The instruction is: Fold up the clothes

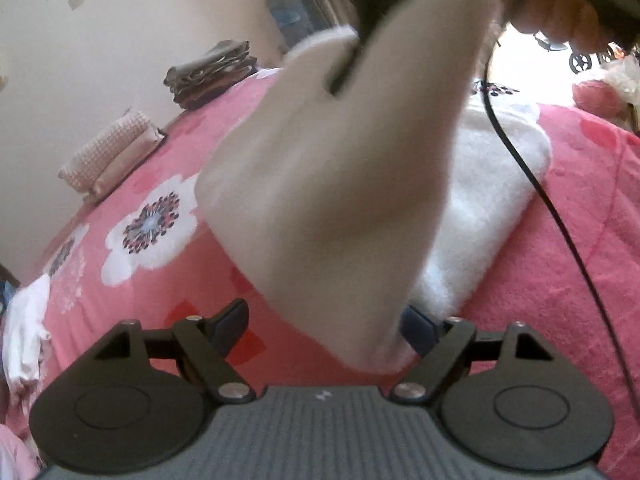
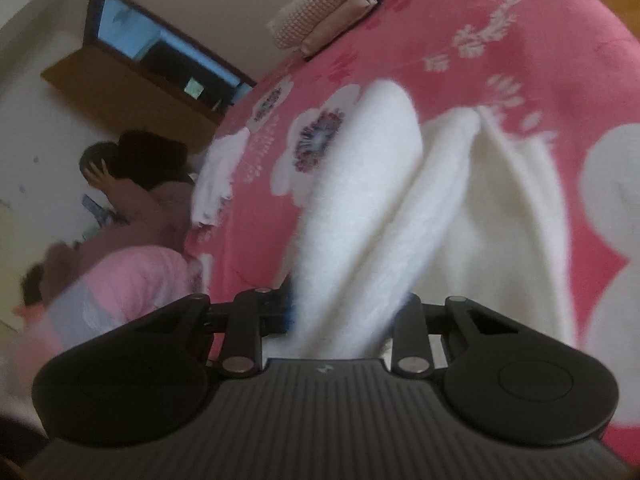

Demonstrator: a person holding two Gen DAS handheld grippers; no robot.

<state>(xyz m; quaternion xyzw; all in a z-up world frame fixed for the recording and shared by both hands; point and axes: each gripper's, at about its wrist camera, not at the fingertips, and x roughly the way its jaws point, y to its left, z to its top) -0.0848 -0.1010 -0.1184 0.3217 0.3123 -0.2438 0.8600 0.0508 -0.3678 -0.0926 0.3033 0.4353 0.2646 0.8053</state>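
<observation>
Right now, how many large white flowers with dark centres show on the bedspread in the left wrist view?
2: one flower beside the lifted white cloth, another nearer the bed's edge. Cloth may hide more.

No readable text, label, brand name or number in either wrist view. Only mark: a small pale emblem, too small and blurred to read, on the ribbed grey body of the left gripper (image 1: pixel 322 395), at 6 o'clock in its view; same emblem on the right gripper (image 2: pixel 322 369) body, also at 6 o'clock. Bedsheet (image 1: pixel 560 240) print is flowers only.
</observation>
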